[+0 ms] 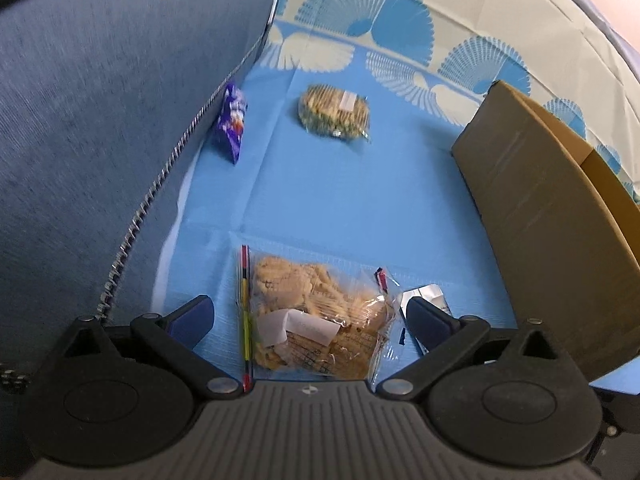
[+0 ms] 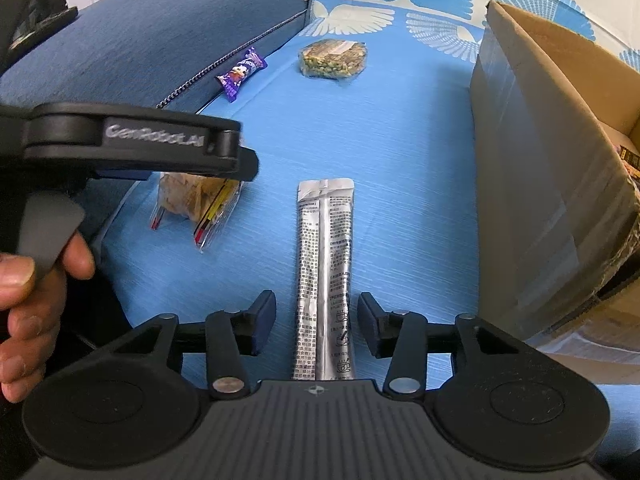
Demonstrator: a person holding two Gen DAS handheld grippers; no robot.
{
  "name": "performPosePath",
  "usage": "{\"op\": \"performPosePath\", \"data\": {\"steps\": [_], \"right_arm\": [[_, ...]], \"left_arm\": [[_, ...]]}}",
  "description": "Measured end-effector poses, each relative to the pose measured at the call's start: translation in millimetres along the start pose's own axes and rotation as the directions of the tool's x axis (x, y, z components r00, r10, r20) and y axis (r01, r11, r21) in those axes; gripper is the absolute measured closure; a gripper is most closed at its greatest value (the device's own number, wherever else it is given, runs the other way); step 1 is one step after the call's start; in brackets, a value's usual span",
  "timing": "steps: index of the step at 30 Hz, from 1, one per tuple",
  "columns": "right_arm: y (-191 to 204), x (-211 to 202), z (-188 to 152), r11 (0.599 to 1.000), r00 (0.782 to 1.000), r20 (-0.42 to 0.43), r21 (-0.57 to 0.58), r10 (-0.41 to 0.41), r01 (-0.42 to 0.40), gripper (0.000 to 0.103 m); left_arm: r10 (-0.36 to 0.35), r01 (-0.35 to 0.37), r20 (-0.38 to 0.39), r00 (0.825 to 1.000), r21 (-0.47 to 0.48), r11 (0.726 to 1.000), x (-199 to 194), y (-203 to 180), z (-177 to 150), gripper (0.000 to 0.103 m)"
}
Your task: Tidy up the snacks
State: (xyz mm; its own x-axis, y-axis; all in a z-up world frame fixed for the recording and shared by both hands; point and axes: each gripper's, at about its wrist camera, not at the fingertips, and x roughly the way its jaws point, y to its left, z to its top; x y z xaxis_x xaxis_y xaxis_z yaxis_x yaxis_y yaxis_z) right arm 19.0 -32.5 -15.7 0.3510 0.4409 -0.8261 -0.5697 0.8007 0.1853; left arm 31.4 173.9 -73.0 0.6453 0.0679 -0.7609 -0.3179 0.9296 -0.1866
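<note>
Blue sheet [image 2: 400, 152] with pale fan print covers the spot where you work — it looks like a bed or couch, so no surface to speak of; a dark blue cushion [image 1: 100, 120] bounds it on one side, and an open cardboard box [image 2: 552, 184] stands on the other, likely the destination for the snacks.

Your left claw [image 1: 310, 316] stands fully apart, straddling the clear bag of biscuits [image 1: 316, 320]; pads not touching it, one finger [image 1: 428, 320] overlapping the end of the silver stick. Judged: set wide because the bag is broad and soft.

Your right claw [image 2: 316, 320] is partly apart around the near end of the silver stick sachet [image 2: 325, 264], which lies flat and lengthwise along the claw's line — gaps show on both sides, so no grip.

Count on the sheet: one biscuit bag, one silver sachet, one purple wrapped candy [image 2: 241, 73] leaning at the cushion edge, one clear pack of greenish crackers [image 2: 333, 59] farther off. Four loose. At least one dark packet [image 2: 630, 160] shows inside the box; contents otherwise hidden.
</note>
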Motion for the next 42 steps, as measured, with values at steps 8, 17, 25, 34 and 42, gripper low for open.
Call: {"op": "performPosePath", "data": {"steps": [8,17,25,34,42], "right_arm": [[3,0,-2,1.000,1.000,0.010,-0.024,-0.011,0.011,0.054],[8,-1,-4,0.998,0.999,0.021,-0.052,-0.027,0.028,0.055],[8,-5,-5,0.996,0.998,0.040,-0.072,-0.044,0.047,0.079],[1,-13,0,0.997,0.993,0.101,-0.031,-0.065,0.069,0.081],[2,-9,0,0.996,0.994,0.080,-0.032,-0.075,0.078,0.081]], "left_arm": [[0.005,-0.005,-0.021,1.000,0.010,1.000,6,-7,-1,0.001],[0.002,-0.001,-0.020,1.000,0.013,1.000,7,-8,-1,0.001],[0.012,-0.013,0.007,1.000,0.042,0.999,2,-12,-2,0.007],[0.011,-0.015,0.052,0.999,0.079,0.997,-4,-18,-3,0.020],[-0.011,0.006,0.081,0.997,0.072,0.997,-9,-16,-4,0.022]]}}
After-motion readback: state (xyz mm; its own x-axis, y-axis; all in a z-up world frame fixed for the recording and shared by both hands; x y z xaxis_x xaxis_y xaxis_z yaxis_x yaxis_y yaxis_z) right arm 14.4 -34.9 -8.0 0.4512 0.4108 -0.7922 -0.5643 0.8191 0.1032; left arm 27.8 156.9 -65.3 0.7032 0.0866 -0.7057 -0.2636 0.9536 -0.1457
